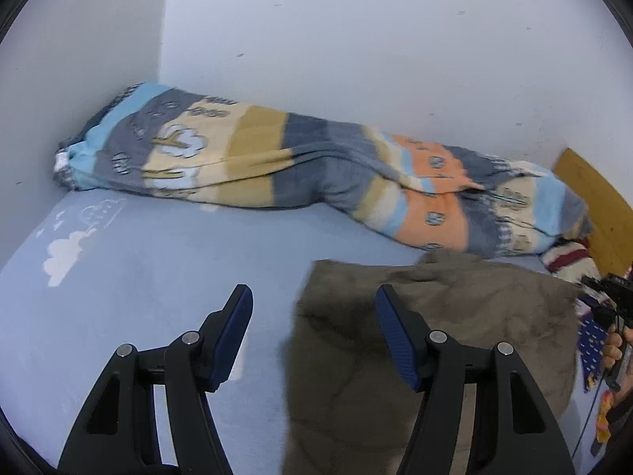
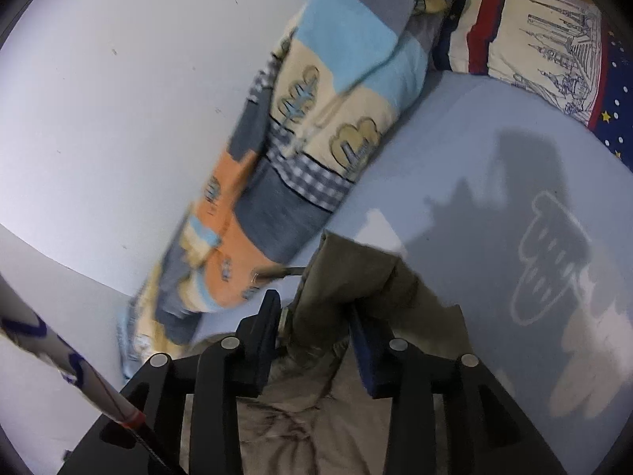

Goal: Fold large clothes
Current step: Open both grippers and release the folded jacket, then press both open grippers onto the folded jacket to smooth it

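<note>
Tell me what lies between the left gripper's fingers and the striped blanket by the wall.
Mostly bare light-blue bedsheet in the left wrist view; the olive-brown fleece garment covers only the right side. The left gripper is open, above the garment's edge.

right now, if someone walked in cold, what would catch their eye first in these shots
The striped, tree-patterned blanket bundled along the white wall at the back of the pale blue bed sheet stands out most. In front of it lies the olive-brown garment, a bunched fold of it sitting between the fingers of the right gripper, while the left gripper hangs open over its edge. A red, white and navy pillow sits at the bed's far end.
</note>
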{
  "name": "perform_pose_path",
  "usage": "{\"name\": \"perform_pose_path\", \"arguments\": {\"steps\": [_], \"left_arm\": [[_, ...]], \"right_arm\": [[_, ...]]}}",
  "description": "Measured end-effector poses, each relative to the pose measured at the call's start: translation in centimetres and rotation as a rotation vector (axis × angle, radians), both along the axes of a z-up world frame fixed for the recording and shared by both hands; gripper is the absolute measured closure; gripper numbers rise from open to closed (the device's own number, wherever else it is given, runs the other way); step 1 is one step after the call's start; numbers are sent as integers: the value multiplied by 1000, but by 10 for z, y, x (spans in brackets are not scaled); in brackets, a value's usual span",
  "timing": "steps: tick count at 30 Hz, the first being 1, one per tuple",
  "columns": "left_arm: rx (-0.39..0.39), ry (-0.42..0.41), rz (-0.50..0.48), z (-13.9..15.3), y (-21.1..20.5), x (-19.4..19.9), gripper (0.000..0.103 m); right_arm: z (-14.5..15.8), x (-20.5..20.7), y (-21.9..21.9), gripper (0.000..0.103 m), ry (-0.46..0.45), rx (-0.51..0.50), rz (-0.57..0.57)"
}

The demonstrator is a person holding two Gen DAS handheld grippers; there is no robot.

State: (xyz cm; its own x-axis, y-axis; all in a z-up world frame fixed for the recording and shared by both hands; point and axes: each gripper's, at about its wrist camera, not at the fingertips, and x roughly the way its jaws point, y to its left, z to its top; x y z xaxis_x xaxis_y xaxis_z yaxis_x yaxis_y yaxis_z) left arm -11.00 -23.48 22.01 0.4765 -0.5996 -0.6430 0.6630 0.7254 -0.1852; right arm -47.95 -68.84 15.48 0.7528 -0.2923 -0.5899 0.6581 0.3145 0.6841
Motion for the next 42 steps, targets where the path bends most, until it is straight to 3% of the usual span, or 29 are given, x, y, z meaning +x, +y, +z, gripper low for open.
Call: {"name": "perform_pose_path", "arguments": {"steps": [3,7,12,16,20,27,31,36,39,42], "left_arm": [[15,-22,-79,0,-21,-25,39],[56,-7,-191,-15,-63,-58,39],[160,14,-247,-53,-123,-77,39],[284,52,-205,-86,-158,-60,39],[306,128,-172,-108,-174,-34,35],[346,169,-124,-125,-192,-17,31],[287,138,-140,-101,-172,-37,31],[232,10,-149,-63,-111,-83,31],[224,-14,-109,-57,-70,-105,31],[224,-14,-71,-62,-36,-122,31]], "right_arm": [[21,-7,13,61,-21,-81,35],[29,6,45,55,46,-172,153],[-4,54,96,55,234,-274,320],[-34,94,112,55,352,-318,397],[-67,117,92,55,437,-257,411],[-91,132,62,56,454,-169,394],[-68,120,70,56,430,-199,380],[-25,69,111,55,349,-291,365],[-16,34,147,55,293,-284,373],[-19,15,184,55,297,-303,383]]}}
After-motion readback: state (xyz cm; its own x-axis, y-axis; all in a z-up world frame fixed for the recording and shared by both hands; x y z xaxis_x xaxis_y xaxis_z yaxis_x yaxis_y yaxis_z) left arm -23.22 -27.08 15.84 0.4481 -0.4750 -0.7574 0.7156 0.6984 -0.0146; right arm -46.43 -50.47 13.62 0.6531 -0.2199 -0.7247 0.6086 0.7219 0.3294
